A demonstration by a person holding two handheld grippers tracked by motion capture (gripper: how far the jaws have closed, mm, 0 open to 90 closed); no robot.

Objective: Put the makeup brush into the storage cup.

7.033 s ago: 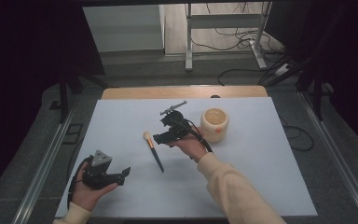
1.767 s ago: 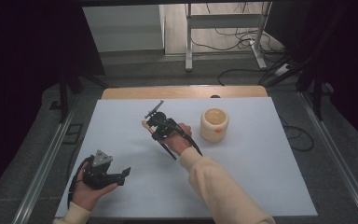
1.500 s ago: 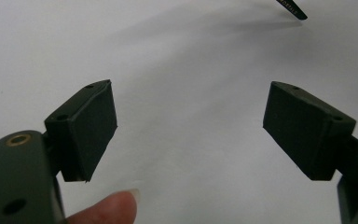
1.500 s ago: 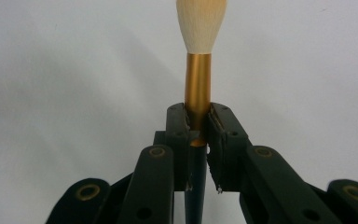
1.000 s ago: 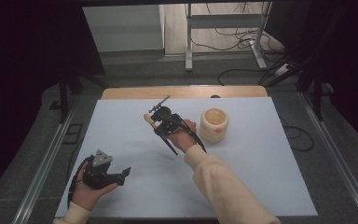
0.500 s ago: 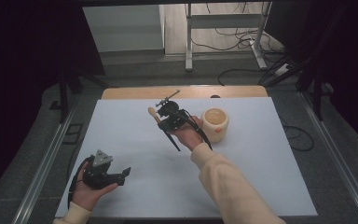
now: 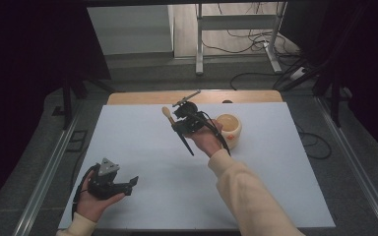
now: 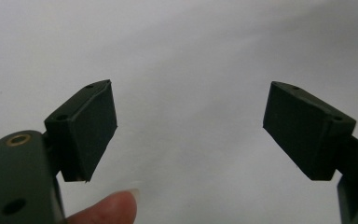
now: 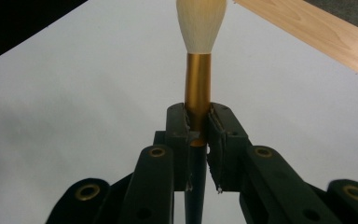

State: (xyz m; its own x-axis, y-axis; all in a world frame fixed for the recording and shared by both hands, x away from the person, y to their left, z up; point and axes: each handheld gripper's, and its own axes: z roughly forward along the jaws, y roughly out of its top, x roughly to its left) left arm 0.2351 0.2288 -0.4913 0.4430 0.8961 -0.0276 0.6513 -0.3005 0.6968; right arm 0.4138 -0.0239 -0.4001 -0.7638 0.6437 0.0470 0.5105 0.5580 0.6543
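A makeup brush (image 7: 176,129) with a pale bristle head, gold ferrule and long black handle hangs tilted above the middle of the white table, head up and to the left. My right gripper (image 7: 181,121) is shut on it; in the right gripper view the pads clamp the gold ferrule (image 9: 198,91) and the cream bristles (image 9: 201,23) stick out beyond the jaws. A cream-coloured cup (image 7: 228,130) stands just right of that hand. My left gripper (image 7: 133,182) rests low at the near left of the table, open, with bare table between its pads (image 8: 91,128).
The white table surface (image 7: 285,167) has a wooden strip (image 7: 246,96) along its far edge. Metal rails (image 7: 49,172) run along both sides. Cables and a stand's legs (image 7: 236,54) lie on the floor beyond the table.
My right gripper picked the brush up off the table, lifted it and carried it rightward toward the cup. The left gripper has stayed where it was.
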